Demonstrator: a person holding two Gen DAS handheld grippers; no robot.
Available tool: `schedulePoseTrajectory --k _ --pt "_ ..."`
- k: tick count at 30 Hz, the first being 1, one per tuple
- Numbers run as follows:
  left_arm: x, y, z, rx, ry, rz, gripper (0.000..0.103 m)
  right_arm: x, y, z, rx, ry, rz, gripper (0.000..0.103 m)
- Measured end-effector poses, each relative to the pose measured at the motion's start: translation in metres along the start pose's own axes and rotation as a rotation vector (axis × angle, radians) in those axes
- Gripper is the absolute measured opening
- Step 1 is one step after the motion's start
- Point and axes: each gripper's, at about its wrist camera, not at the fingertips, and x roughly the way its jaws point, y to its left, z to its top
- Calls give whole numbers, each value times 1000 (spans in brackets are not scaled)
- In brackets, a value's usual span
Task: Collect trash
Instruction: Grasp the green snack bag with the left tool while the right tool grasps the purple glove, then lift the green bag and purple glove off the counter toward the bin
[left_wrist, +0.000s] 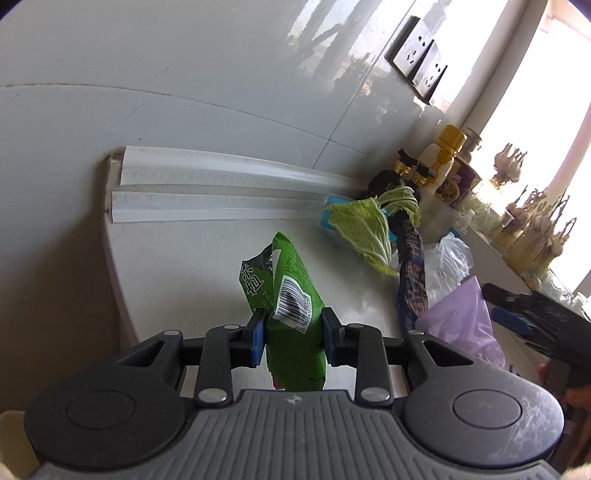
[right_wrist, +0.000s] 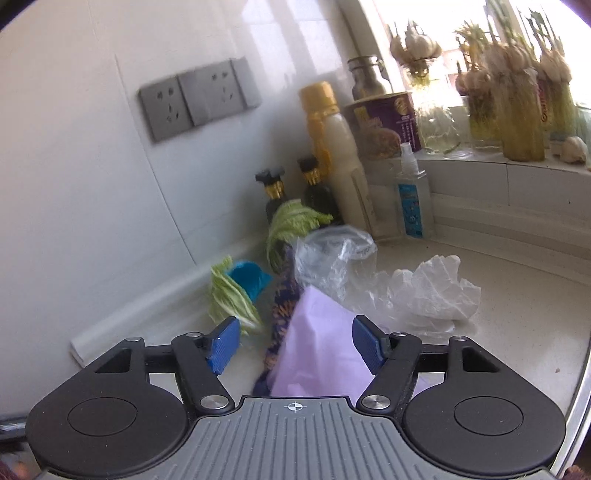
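In the left wrist view my left gripper (left_wrist: 293, 325) is shut on a green snack wrapper (left_wrist: 291, 291) with a barcode, held up off the white counter (left_wrist: 184, 266). A purple bag (right_wrist: 317, 354) lies between the fingers of my open right gripper (right_wrist: 295, 343); the left pad (right_wrist: 223, 345) stands apart from it. Beyond lie cabbage leaves (right_wrist: 232, 299), a dark blue wrapper (right_wrist: 280, 314), a clear plastic bag (right_wrist: 332, 254) and crumpled white plastic (right_wrist: 432, 291). The left wrist view also shows the cabbage leaf (left_wrist: 365, 229), the purple bag (left_wrist: 461, 321) and the right gripper (left_wrist: 506, 306) at the right edge.
Sauce bottles (right_wrist: 340, 158), a spray bottle (right_wrist: 412, 199) and a purple cup (right_wrist: 388, 122) crowd the corner under grey wall sockets (right_wrist: 199, 98). Jars of sprouting garlic (right_wrist: 517, 103) line the window sill. A small blue object (right_wrist: 247, 280) lies by the wall. The counter's edge (right_wrist: 580, 369) curves at the right.
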Motion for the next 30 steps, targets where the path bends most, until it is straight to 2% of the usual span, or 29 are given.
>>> schedulePoseTrajectory --k 1,2,4,5,7,9,17,24,30 --pt "-2 -1 -2 2 -3 -2 28 4 4 -3 -27 11 -30 68" --pt "-4 -2 -4 6 -6 -6 28 9 7 -6 -55 23 -60 63" --pt "-9 -4 -7 18 -14 -10 28 17 14 -13 -120 39 -115 37" --pt "-11 -5 -8 25 -18 -11 28 21 15 -16 -138 48 -140 19" --pt "-15 -7 -11 37 -25 -12 28 25 17 -19 -147 45 -166 13" --pt "-19 -8 -13 45 -31 -15 28 21 16 -17 -127 34 -145 2" --pt "-35 3 -14 7 -52 -30 28 -1 11 0 -24 -31 -51 0" --pt "-58 28 -27 -107 -91 -28 28 -24 20 13 -4 -84 28 0" --pt "-75 49 -38 -187 -120 -10 28 -37 29 20 48 -76 171 0"
